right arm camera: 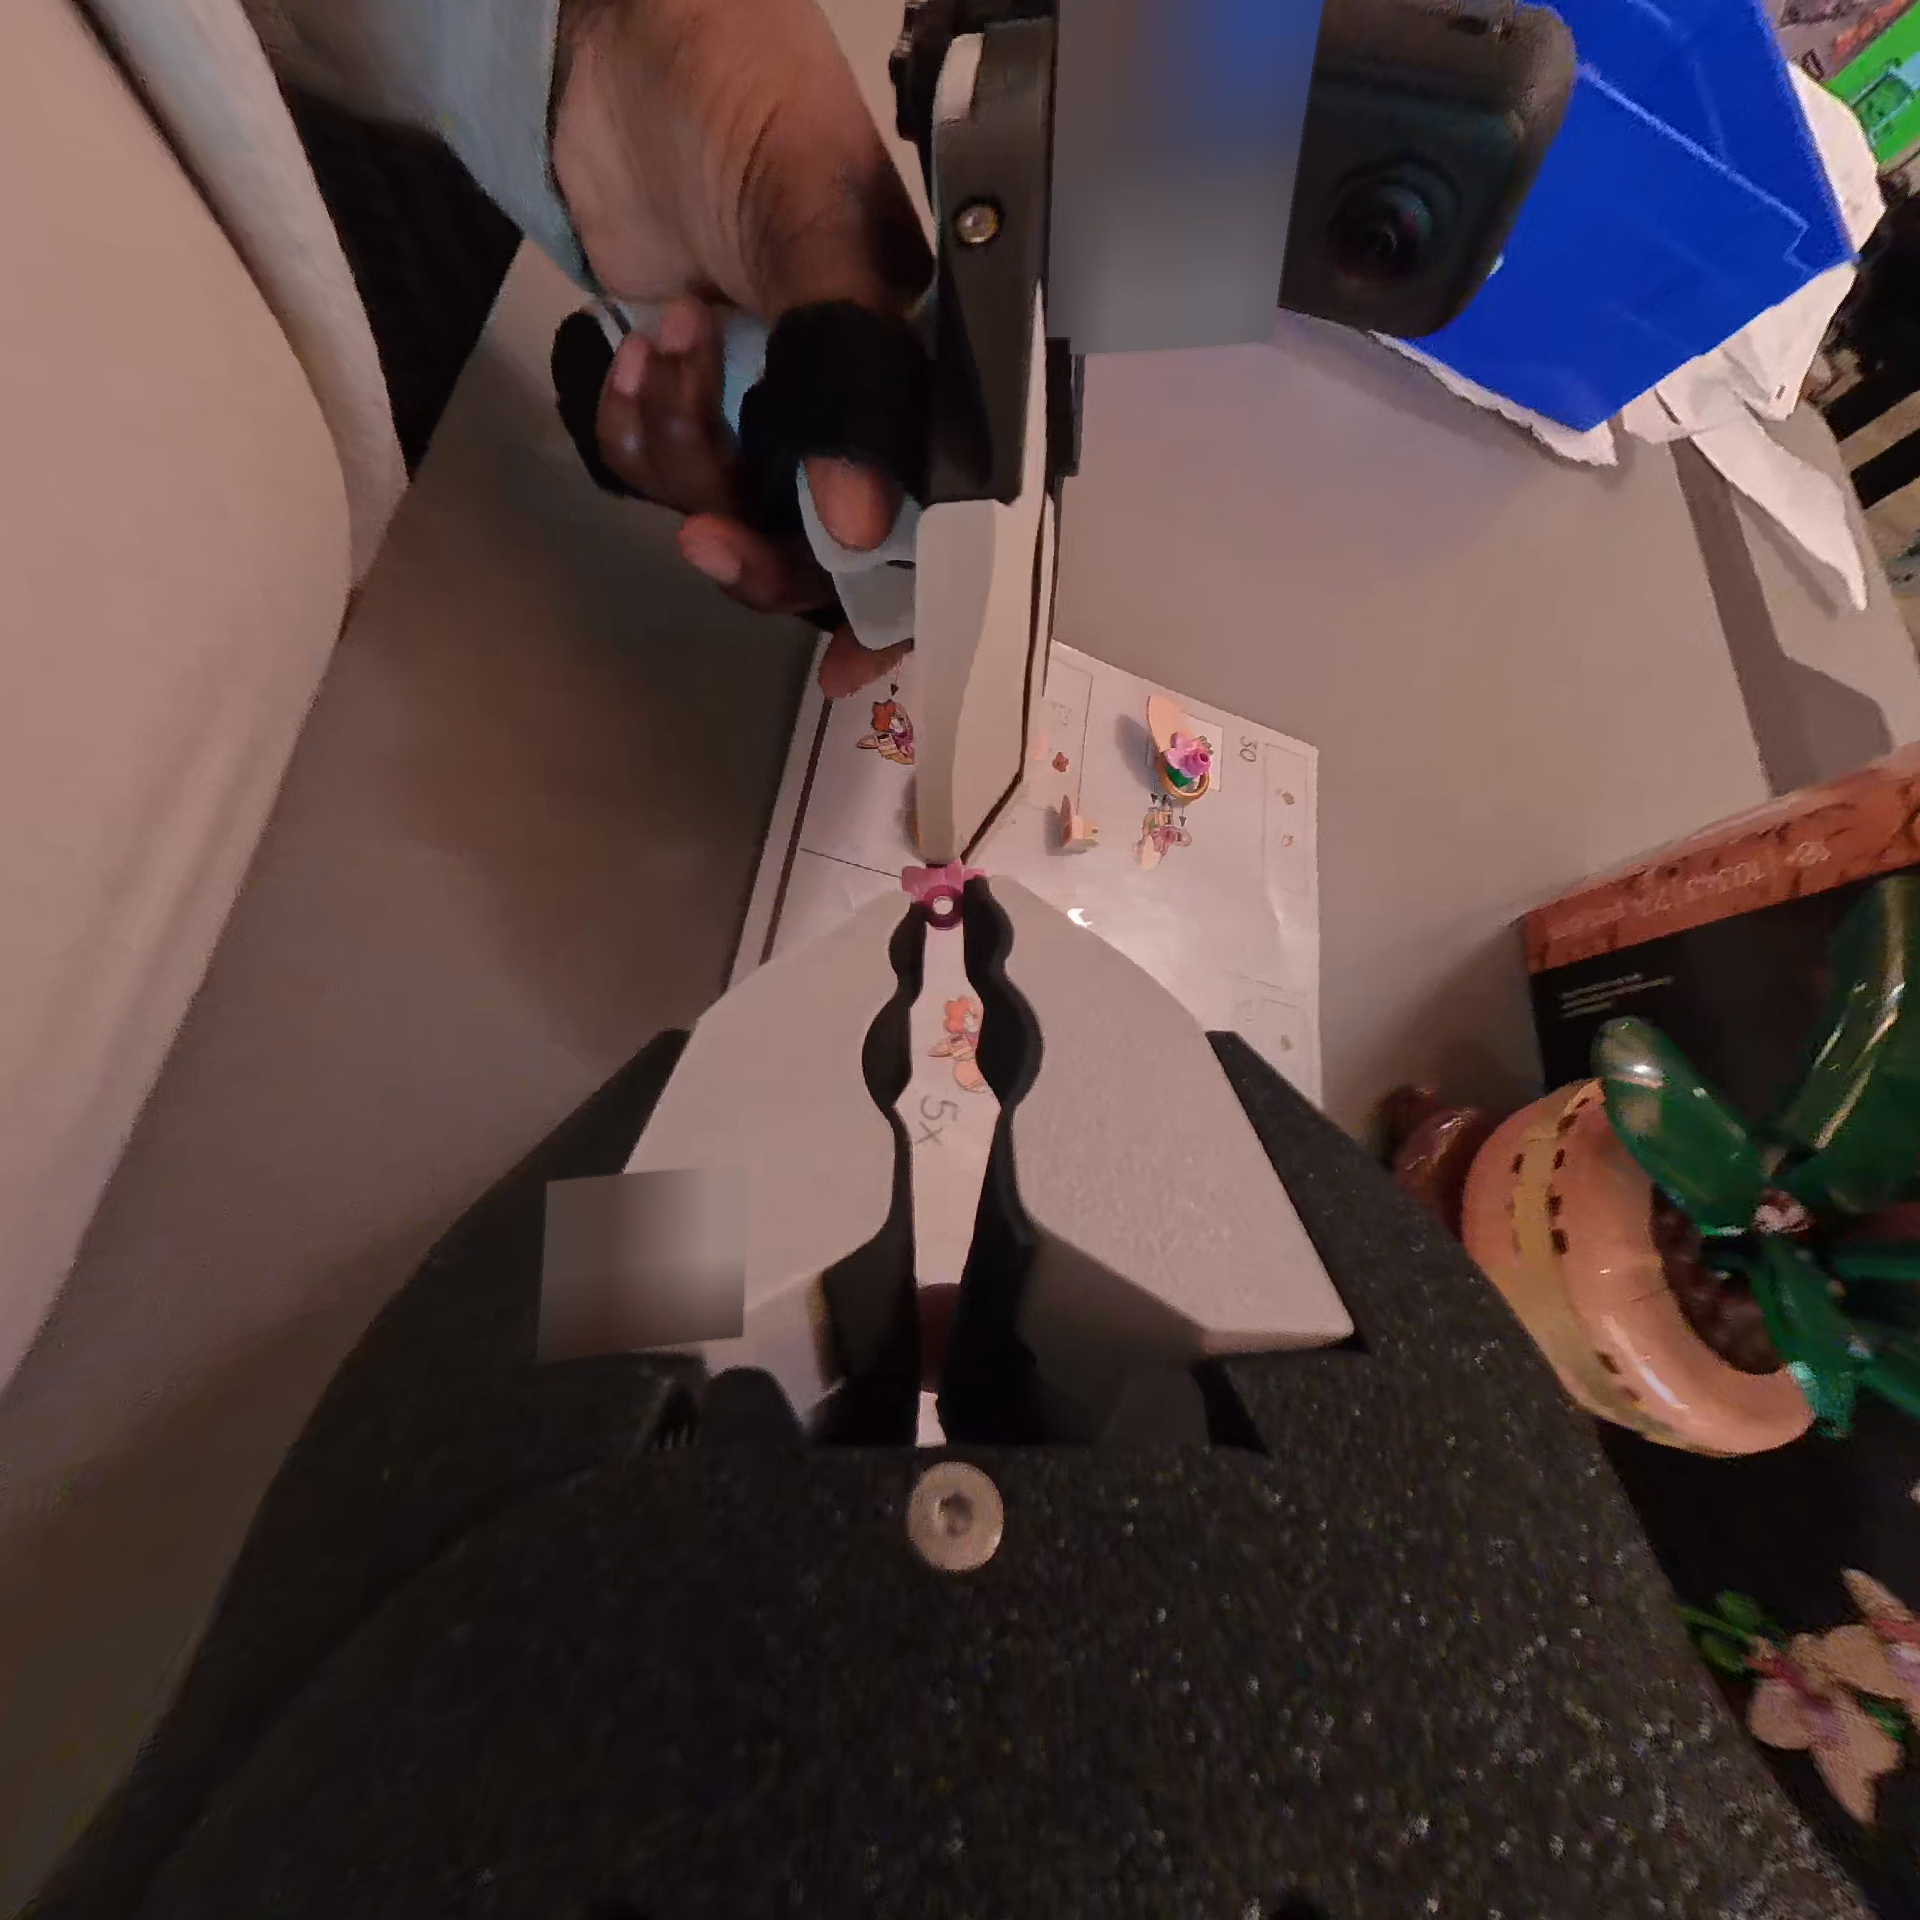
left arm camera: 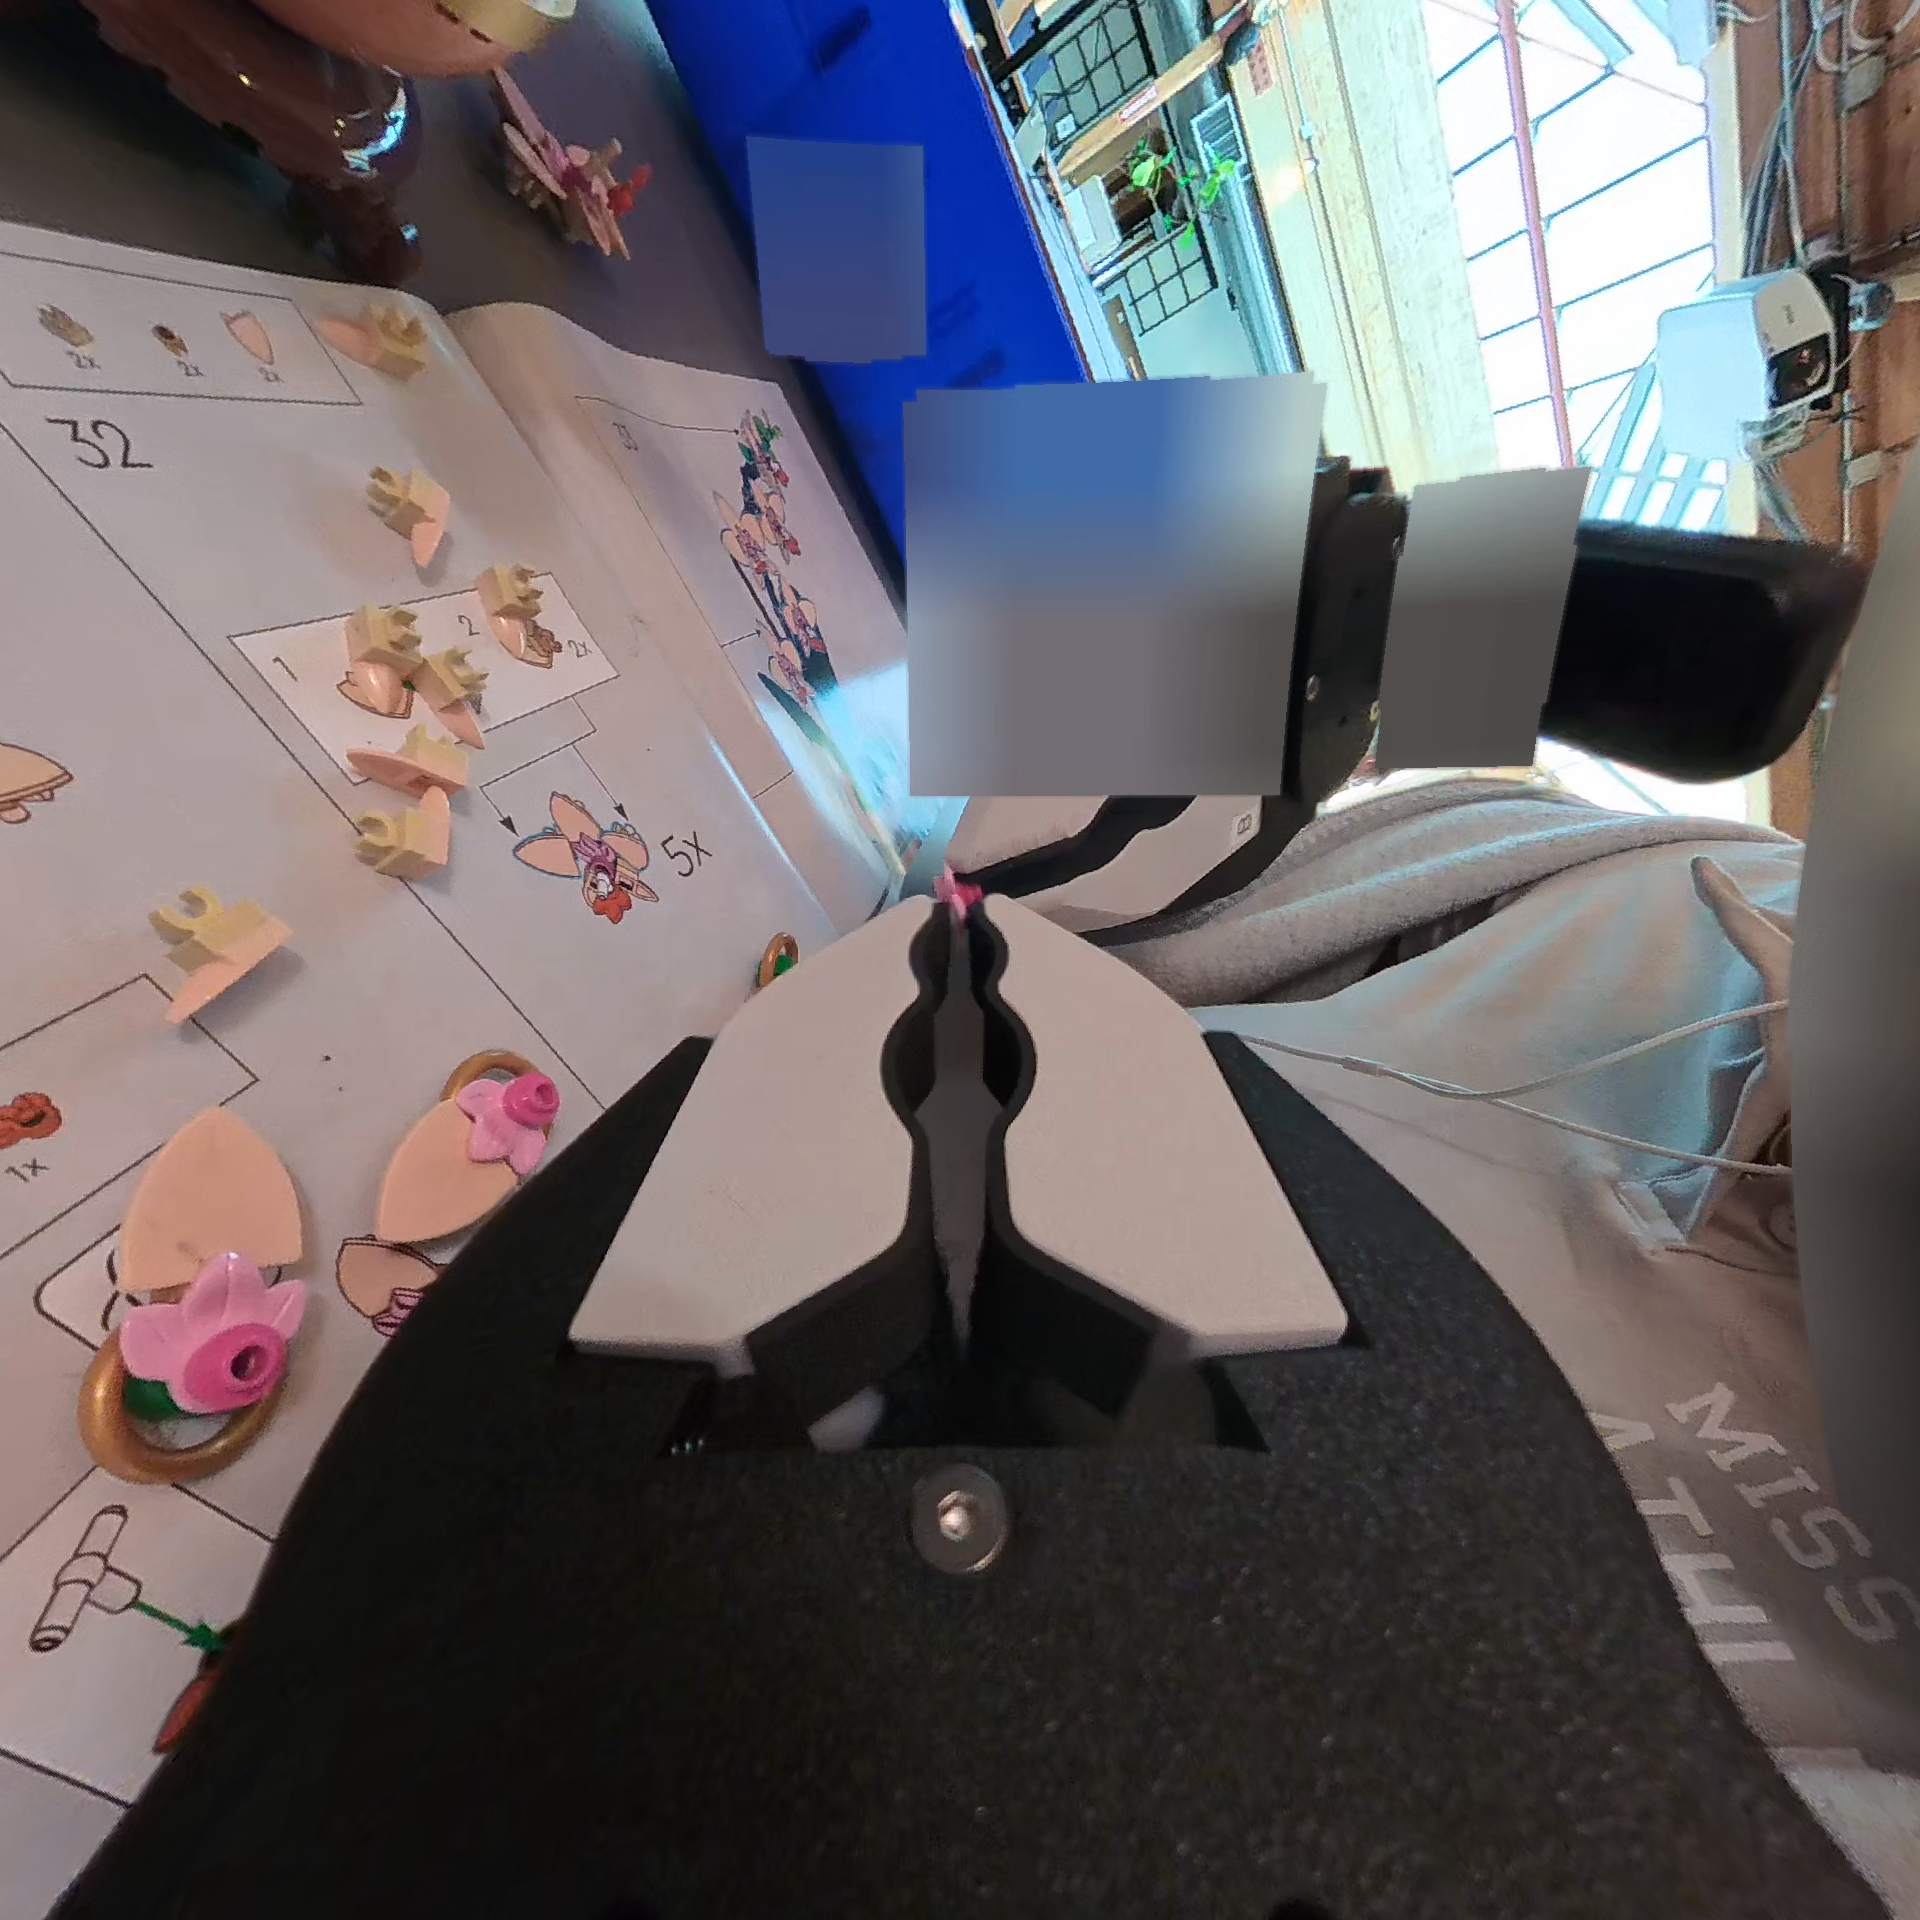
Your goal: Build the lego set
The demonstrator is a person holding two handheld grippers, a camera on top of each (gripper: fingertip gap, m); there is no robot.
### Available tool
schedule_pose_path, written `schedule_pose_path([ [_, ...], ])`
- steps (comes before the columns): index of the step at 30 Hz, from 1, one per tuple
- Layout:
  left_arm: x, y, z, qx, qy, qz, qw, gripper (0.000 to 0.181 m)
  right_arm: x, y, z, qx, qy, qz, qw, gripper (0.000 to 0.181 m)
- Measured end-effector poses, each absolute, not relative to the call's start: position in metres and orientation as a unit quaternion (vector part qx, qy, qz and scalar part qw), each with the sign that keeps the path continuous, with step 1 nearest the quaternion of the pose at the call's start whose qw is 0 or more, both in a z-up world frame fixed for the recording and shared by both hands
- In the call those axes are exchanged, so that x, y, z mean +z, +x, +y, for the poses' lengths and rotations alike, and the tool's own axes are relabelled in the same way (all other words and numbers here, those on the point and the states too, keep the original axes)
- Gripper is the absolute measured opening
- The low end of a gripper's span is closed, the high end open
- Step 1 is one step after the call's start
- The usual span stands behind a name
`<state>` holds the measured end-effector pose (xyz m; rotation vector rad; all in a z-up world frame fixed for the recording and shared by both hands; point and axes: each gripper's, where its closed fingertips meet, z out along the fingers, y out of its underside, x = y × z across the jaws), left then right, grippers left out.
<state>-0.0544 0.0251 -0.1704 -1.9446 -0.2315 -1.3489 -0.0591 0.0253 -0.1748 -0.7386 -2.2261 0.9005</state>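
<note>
A small pink flower piece [left arm camera: 954, 896] sits pinched between the tips of my left gripper [left arm camera: 961, 914], which is shut on it. In the right wrist view the same pink piece [right arm camera: 938, 894], with a magenta ring part, is held at the tips of my right gripper [right arm camera: 940, 906]. The left gripper's fingers [right arm camera: 966, 727] come down from above and meet the piece tip to tip. Both grippers hold it in the air above the open instruction booklet [left arm camera: 260, 935]. The right gripper's fingertips [left arm camera: 1049, 847] show just beyond mine in the left wrist view.
Several peach petals with tan clips [left arm camera: 400, 665] and two gold rings with pink flowers [left arm camera: 197, 1361] lie on the booklet. A blue bin [right arm camera: 1662, 208] stands at the back. The potted plant build [right arm camera: 1621, 1268], a set box [right arm camera: 1714, 966] and a finished blossom [right arm camera: 1829, 1694] are at the right. Left and right tips are no more than a few centimetres apart.
</note>
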Motion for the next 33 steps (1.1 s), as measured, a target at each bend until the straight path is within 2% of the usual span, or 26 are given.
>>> schedule_pose_path([
  [6,-0.174,-0.055,0.022,-0.486,-0.777,-0.045,0.397,0.020,-0.189,-0.047,0.033,0.366,-0.338,-0.828,0.259,0.007],
  [10,-0.197,-0.049,0.009,-0.347,-0.841,0.071,0.409,0.022,-0.210,-0.033,0.043,0.373,-0.398,-0.815,0.194,0.007],
  [14,-0.216,-0.040,0.006,-0.244,-0.868,0.137,0.409,0.022,-0.220,-0.030,0.036,0.373,-0.409,-0.816,0.168,0.007],
  [16,-0.220,-0.042,0.009,-0.235,-0.875,0.128,0.403,0.012,-0.222,-0.031,0.030,0.369,-0.402,-0.821,0.167,0.007],
  [19,-0.224,-0.055,0.019,-0.212,-0.889,0.084,0.397,0.009,-0.225,-0.030,0.029,0.345,-0.386,-0.834,0.189,0.007],
  [33,-0.228,-0.057,0.028,-0.191,-0.905,0.081,0.372,0.016,-0.232,-0.034,0.029,0.315,-0.355,-0.853,0.216,0.007],
])
